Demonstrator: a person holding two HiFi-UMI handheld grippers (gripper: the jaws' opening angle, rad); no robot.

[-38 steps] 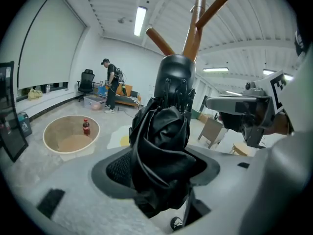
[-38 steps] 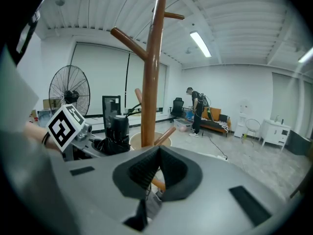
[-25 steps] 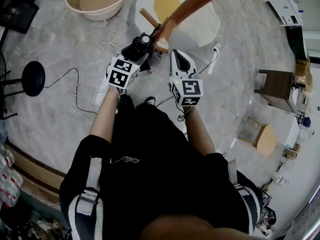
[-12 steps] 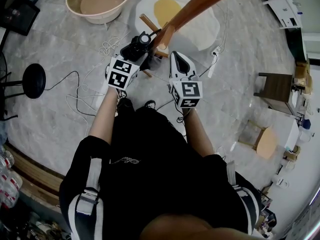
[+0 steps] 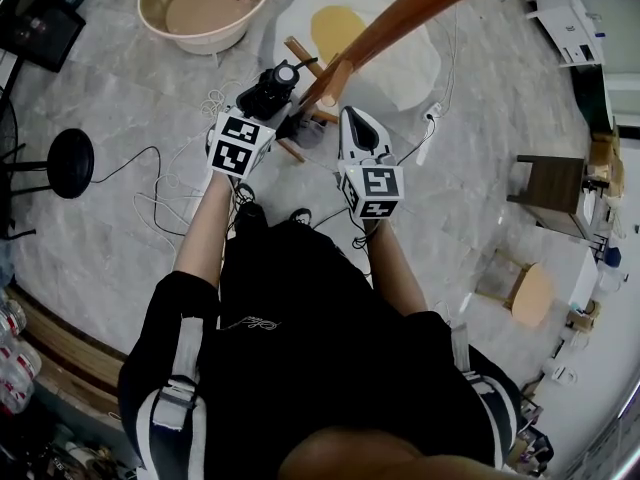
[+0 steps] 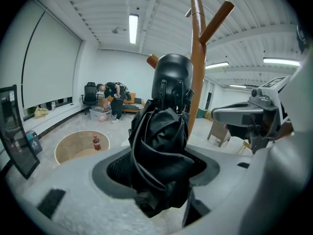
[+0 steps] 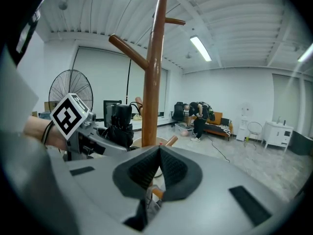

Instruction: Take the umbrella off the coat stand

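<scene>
Umbrella clamped in left claw, grip hidden in head view

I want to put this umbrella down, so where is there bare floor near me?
Bare floor lies between the stool and the basin, and on the right between the rug and the brown table. It is crowded around the stand's base, with cables looping beside it.
</scene>
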